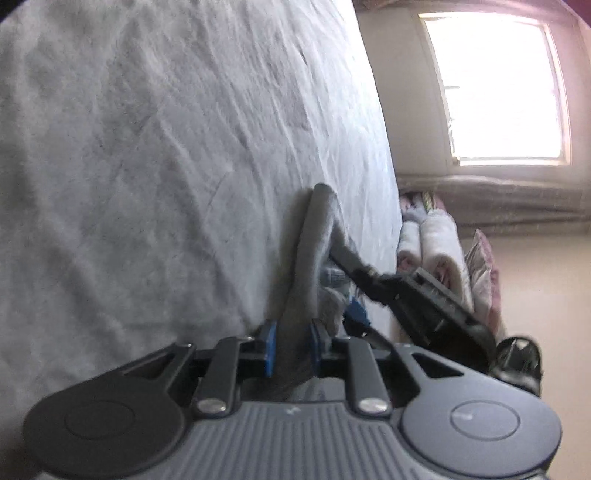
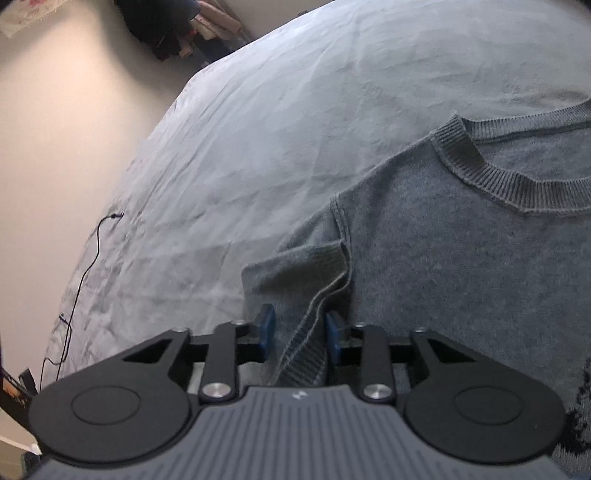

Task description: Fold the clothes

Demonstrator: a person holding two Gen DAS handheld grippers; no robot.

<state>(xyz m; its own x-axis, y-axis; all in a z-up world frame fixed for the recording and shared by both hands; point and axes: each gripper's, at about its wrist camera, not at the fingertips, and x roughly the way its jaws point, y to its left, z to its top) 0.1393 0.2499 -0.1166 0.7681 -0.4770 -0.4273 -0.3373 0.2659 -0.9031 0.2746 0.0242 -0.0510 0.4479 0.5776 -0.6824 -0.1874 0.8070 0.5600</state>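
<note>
A grey knit sweater [image 2: 461,266] with a ribbed round collar [image 2: 517,184] lies on a bed with a pale grey sheet [image 2: 277,129]. My right gripper [image 2: 300,332] is shut on a folded sleeve edge of the sweater beside the shoulder seam. In the left wrist view, my left gripper [image 1: 291,343] is shut on a strip of the same grey sweater [image 1: 314,240], lifted up off the sheet [image 1: 147,147]. The right gripper [image 1: 406,291] shows in the left wrist view just to the right, also on the cloth.
A bright window [image 1: 495,85] and rolled towels and cushions [image 1: 439,243] lie beyond the bed's edge. A thin black cable [image 2: 85,266] runs over the sheet's left edge. Dark clothes [image 2: 166,29] hang by the wall.
</note>
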